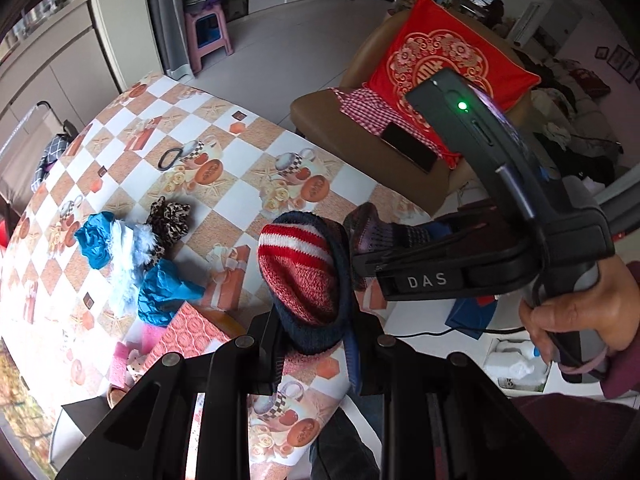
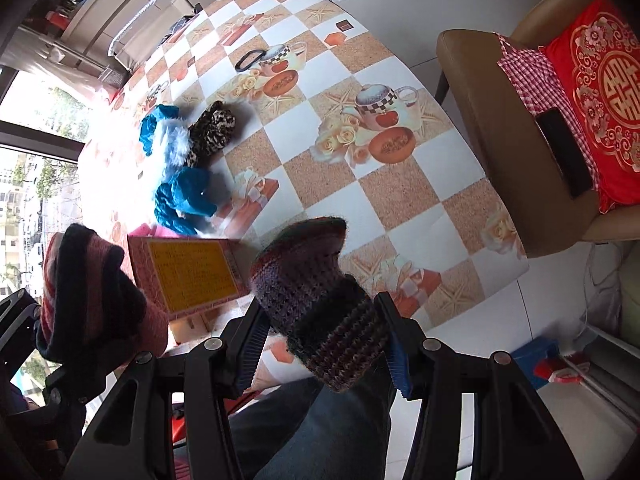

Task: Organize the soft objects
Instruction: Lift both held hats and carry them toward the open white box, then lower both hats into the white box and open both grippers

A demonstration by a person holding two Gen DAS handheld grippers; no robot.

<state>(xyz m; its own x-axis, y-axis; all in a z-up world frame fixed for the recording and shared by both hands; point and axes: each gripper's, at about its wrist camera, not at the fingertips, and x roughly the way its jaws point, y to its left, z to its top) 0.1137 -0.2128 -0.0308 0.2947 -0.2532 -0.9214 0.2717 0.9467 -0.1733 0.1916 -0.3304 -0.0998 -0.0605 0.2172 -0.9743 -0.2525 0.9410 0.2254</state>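
Table edge (image 2: 472, 304) below both grippers: left gripper (image 1: 316, 344) grips hat (image 1: 304, 276), right gripper (image 2: 324, 344) sock (image 2: 316, 300).

I note the counter (image 2: 404, 200) wears a checked cloth printed with teapots and gift boxes; on it lie a black hair band (image 2: 248, 60), a leopard-print piece (image 2: 212, 132) touching a blue-and-white fluffy heap (image 2: 176, 168), and a red box (image 2: 192, 276) near the edge.
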